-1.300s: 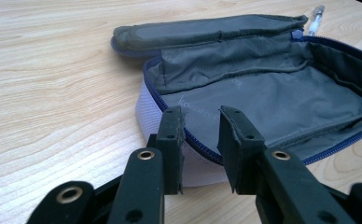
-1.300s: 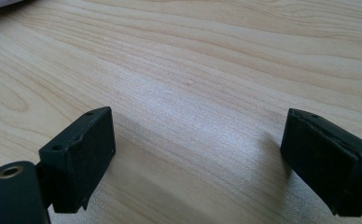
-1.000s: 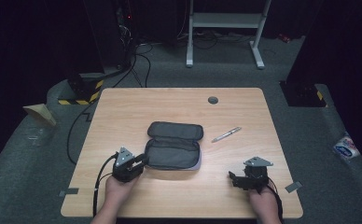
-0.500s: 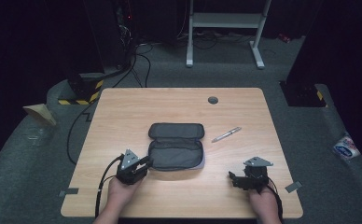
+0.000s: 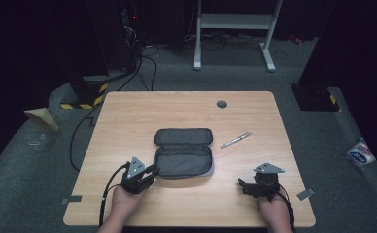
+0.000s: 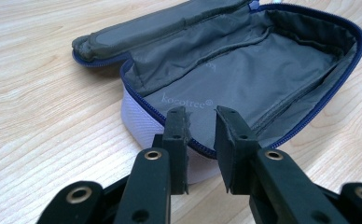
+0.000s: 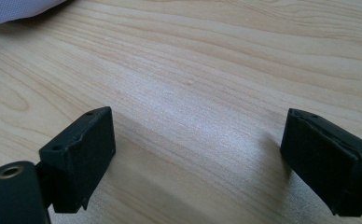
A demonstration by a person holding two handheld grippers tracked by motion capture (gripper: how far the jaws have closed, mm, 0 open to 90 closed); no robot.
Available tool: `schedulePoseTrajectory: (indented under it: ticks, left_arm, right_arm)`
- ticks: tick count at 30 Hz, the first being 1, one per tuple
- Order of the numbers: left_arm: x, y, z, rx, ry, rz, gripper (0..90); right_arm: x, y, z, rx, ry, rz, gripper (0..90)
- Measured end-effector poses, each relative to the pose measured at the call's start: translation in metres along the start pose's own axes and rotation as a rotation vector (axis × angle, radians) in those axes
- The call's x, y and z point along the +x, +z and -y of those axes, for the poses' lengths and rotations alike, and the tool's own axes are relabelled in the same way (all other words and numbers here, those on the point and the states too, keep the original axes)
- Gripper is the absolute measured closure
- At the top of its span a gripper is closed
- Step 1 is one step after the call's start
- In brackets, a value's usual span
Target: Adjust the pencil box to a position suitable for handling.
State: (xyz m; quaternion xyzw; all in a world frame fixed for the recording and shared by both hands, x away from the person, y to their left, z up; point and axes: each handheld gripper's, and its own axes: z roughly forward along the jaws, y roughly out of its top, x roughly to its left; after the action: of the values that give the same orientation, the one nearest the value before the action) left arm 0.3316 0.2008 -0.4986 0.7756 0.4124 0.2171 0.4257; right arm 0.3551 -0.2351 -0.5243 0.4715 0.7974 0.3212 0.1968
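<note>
Pale wood makes up the surface [image 5: 128, 121], set on grey carpet in a dark room. An open grey pouch [image 5: 183, 152] lies mid-surface, a pen [image 5: 235, 140] beside it. Since earlier, the left claw [image 6: 202, 133] has pulled back to the pouch's near rim, jaws closing, narrowly apart, pinching nothing. Right claw [image 7: 195, 158] rests wide apart, unmoved.

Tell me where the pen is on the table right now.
In the high view the pen lies right of the open pencil case, apart from it, below the round grommet and beyond the right claw.
</note>
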Motion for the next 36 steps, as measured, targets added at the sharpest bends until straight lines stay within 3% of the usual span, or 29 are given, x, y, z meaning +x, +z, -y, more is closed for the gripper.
schedulePoseTrajectory:
  ticks: [10,18,26,29,31,33,34,36]
  left_arm:
    - [0.002,-0.001,0.001,0.002,-0.008,0.002,73.9]
    - [0.007,-0.009,-0.002,-0.061,-0.034,0.007,65.1]
    - [0.026,-0.019,-0.001,-0.098,-0.081,-0.057,56.8]
    - [0.041,-0.019,0.006,-0.071,-0.101,-0.115,53.4]
    - [0.045,-0.018,0.009,-0.057,-0.103,-0.128,52.2]
    - [0.054,-0.012,0.016,-0.002,-0.104,-0.152,49.8]
    - [0.054,-0.012,0.016,-0.002,-0.104,-0.152,48.8]
    - [0.059,-0.004,0.022,0.067,-0.093,-0.175,46.3]
  right_arm:
    - [0.0,0.0,0.0,0.0,-0.001,-0.001,9.9]
    - [0.0,0.0,0.0,0.0,-0.001,-0.001,9.9]
    - [0.0,0.0,0.0,0.0,-0.001,-0.001,9.9]
    - [0.0,0.0,0.0,0.0,-0.001,-0.001,9.9]
    - [0.0,0.0,0.0,0.0,-0.001,-0.001,9.9]
    - [0.0,0.0,0.0,0.0,-0.001,-0.001,9.9]
    - [0.0,0.0,0.0,0.0,-0.001,-0.001,9.9]
    - [0.0,0.0,0.0,0.0,-0.001,-0.002,9.9]
